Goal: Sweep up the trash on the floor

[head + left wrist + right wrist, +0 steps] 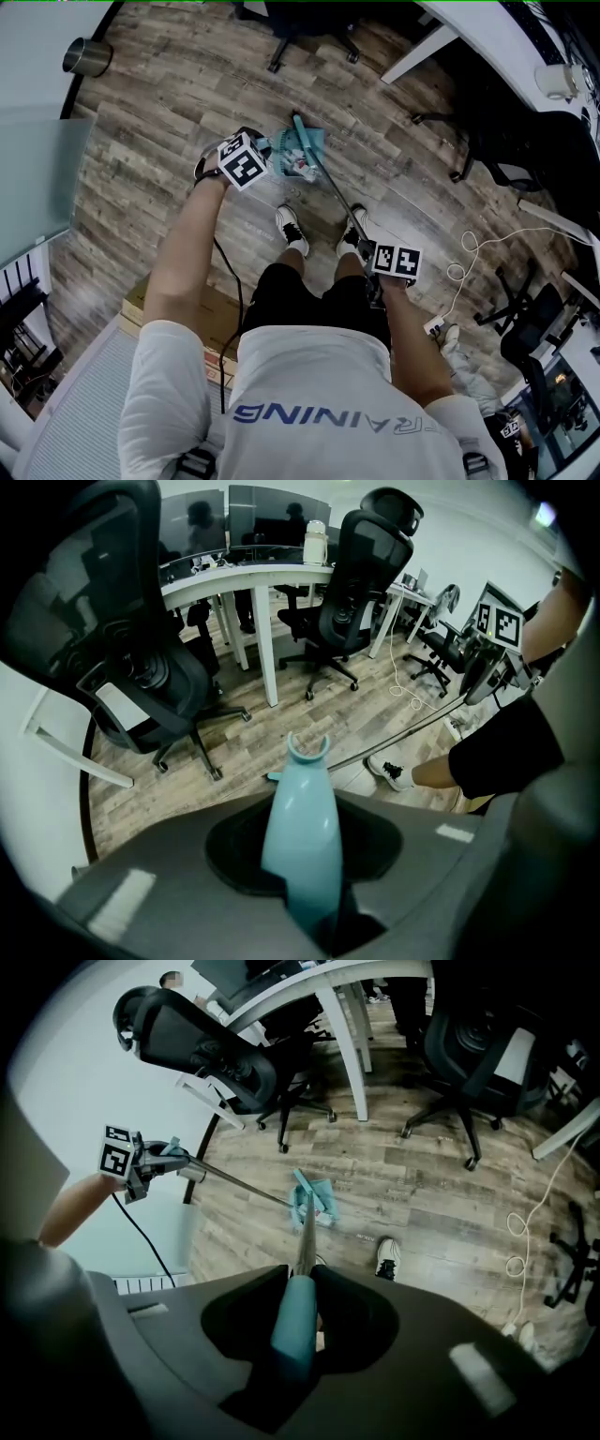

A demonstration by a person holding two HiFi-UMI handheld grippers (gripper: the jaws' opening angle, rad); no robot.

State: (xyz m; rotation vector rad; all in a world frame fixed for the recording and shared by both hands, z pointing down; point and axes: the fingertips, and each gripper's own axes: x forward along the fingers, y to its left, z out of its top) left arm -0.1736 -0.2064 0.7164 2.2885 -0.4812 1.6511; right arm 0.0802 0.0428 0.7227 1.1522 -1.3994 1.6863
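My left gripper (242, 161) is shut on the teal dustpan handle (302, 832), whose clip end (307, 749) pokes out past the jaws. The teal dustpan (302, 150) rests on the wood floor just right of that gripper, with small white and red bits of trash (300, 169) at it. My right gripper (394, 262) is shut on the teal grip (295, 1321) of the broom. The broom's metal pole (336, 192) slants down to the broom head (302, 1188) at the dustpan (321, 1196). The left gripper (150, 1162) also shows in the right gripper view, at the left.
The person's two shoes (292, 228) (354, 230) stand just behind the dustpan. Black office chairs (342, 583) and a white desk (262, 583) ring the floor. A steel bin (86, 56) stands far left, a white cable (469, 248) lies at the right, and cardboard boxes (178, 309) sit near left.
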